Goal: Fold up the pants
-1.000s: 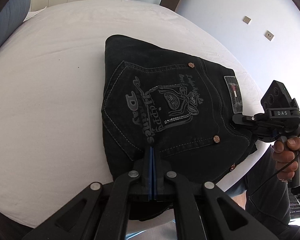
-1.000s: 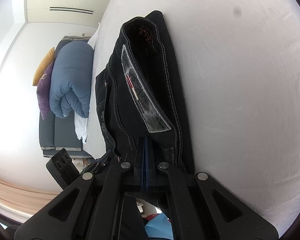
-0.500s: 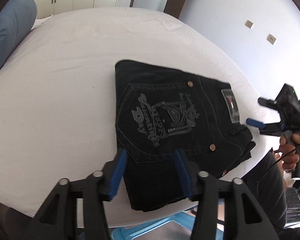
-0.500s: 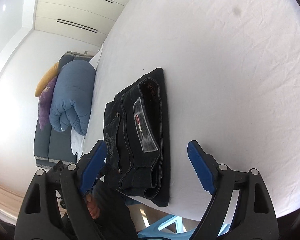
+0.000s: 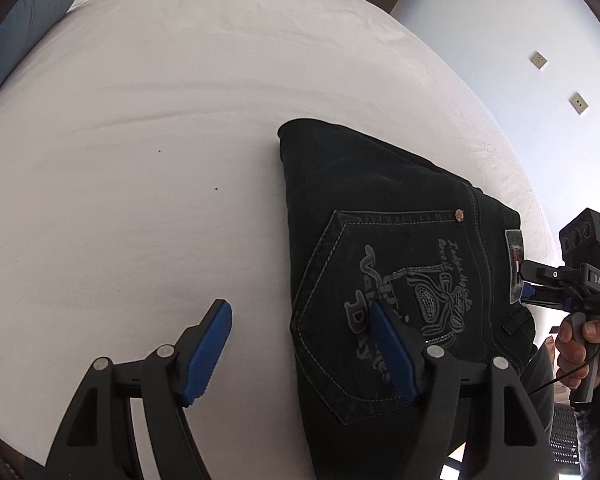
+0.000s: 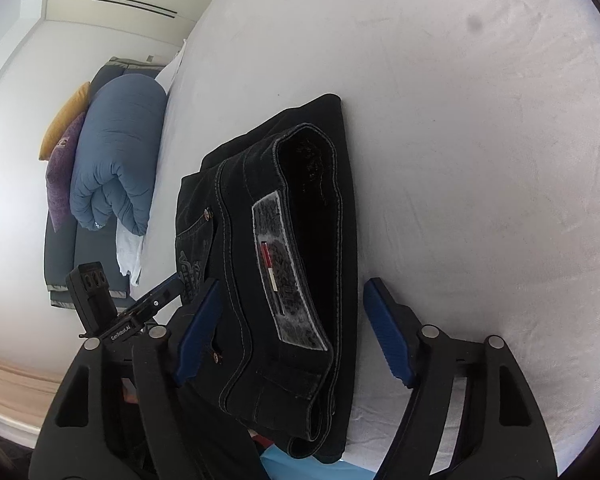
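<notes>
Black folded pants (image 5: 384, 264) lie on the white bed sheet (image 5: 140, 160), back pocket with grey embroidery facing up. My left gripper (image 5: 298, 308) hovers over their left edge with its jaws opening. One blue pad is above the sheet and the other above the pocket, and neither presses on the cloth. In the right wrist view my right gripper (image 6: 292, 284) straddles the pants' (image 6: 268, 240) waistband end with its grey label. Its jaws are closing, but the pads stand apart from the fabric. A hand holds that right gripper (image 5: 528, 284) at the pants' right end.
A rolled blue duvet (image 6: 112, 160) with purple and yellow cushions rests on a dark sofa beyond the bed's far side. The bed's near edge (image 6: 380, 456) runs just under the grippers. A door and two wall sockets (image 5: 578, 103) are on the blue wall.
Both grippers were shut on the pants a second ago. They have let go, opened and drawn back, and the left one has shifted left, off the pants' edge.
</notes>
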A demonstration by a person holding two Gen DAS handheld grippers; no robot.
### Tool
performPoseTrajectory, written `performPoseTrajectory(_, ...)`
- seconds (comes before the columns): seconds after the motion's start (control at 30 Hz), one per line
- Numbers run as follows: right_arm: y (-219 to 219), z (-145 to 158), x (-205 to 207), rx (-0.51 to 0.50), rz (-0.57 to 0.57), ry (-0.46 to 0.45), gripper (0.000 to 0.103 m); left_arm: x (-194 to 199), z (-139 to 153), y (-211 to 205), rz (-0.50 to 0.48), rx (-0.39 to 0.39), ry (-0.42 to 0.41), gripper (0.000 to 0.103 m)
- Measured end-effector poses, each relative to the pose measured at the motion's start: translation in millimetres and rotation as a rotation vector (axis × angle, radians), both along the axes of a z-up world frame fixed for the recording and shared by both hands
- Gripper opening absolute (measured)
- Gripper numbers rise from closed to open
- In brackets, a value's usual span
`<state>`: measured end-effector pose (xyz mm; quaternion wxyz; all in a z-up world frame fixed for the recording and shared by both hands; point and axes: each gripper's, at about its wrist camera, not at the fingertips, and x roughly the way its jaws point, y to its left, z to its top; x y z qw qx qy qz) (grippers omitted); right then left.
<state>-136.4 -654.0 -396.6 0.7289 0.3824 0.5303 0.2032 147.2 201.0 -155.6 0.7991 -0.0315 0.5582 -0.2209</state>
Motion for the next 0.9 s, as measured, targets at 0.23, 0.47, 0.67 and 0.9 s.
performPoseTrajectory(0.23, 11.2, -6.9, 9.8, -0.036, -0.021, 0.046, 0.038, 4.5, -11.4, -22.3, -0.024, 0.021, 0.027, 0.07)
performPoseTrajectory(0.47, 25.8, 2.2, 14.3, -0.14, -0.006, 0.026, 0.027, 3.1, -6.4, -51.5, -0.067, 0.069, 0.015, 0.038)
performPoseTrajectory(0.67, 47.7, 33.8, 8.9, -0.335, 0.053, -0.079, 0.015, -2.0, 5.8, -57.3, -0.049, 0.057, -0.003, 0.022)
performPoseTrajectory(0.9, 48.1, 78.0, 11.6, -0.348, 0.076, -0.192, 0.013, 4.9, 46.1, -59.7, -0.03, 0.018, -0.082, 0.02)
